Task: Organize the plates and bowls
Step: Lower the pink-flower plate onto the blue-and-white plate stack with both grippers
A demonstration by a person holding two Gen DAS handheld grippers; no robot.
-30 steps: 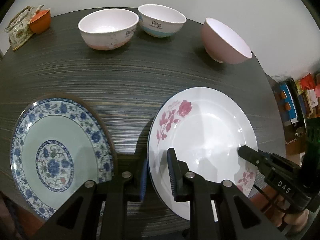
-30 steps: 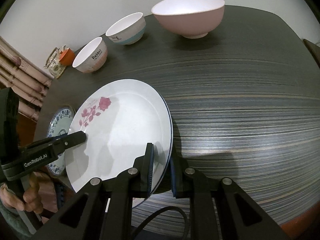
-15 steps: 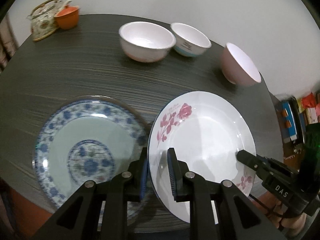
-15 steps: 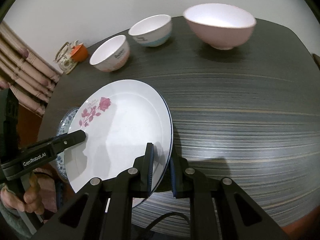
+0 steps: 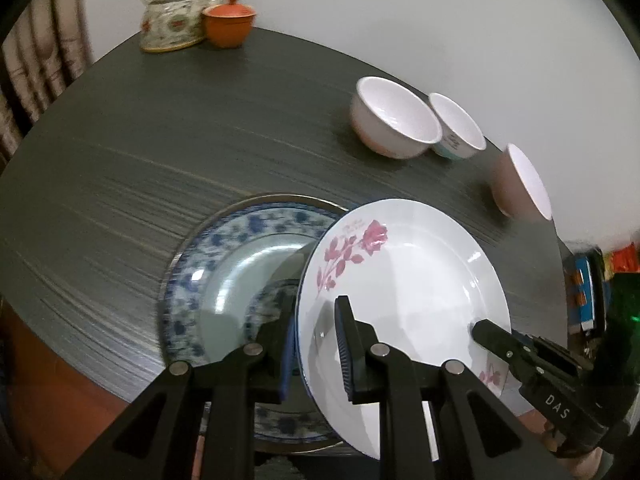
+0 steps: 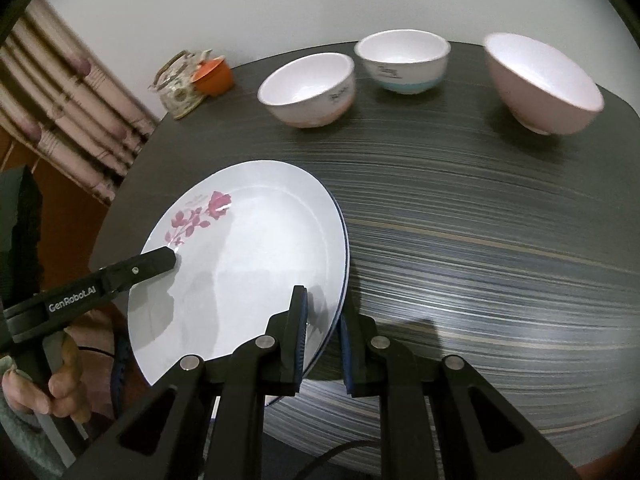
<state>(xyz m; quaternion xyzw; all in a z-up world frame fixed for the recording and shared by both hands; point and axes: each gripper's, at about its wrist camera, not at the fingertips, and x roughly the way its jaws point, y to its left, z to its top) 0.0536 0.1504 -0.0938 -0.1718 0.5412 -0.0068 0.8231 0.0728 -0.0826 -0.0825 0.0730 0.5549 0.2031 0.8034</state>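
We see the left gripper [image 5: 316, 344] with its jaws closed on the near left rim of the white rose plate [image 5: 404, 264], one finger above the plate and one beneath. The right gripper [image 6: 322, 336] has its jaws clamped on the opposite rim of the same plate. Held between both, the white rose plate sits tilted above the bench [image 5: 160, 152], its left part overlapping the blue floral plate [image 5: 224, 264] that lies flat beneath it. Further back we find three bowls in a row: a white-and-pink bowl [image 6: 308, 88], a white-and-blue bowl [image 6: 404, 62] just beside it, and a pink bowl [image 6: 540, 88] set apart. At the far corner stand a teapot [image 5: 174, 14] and an orange cup [image 5: 229, 20], touching.
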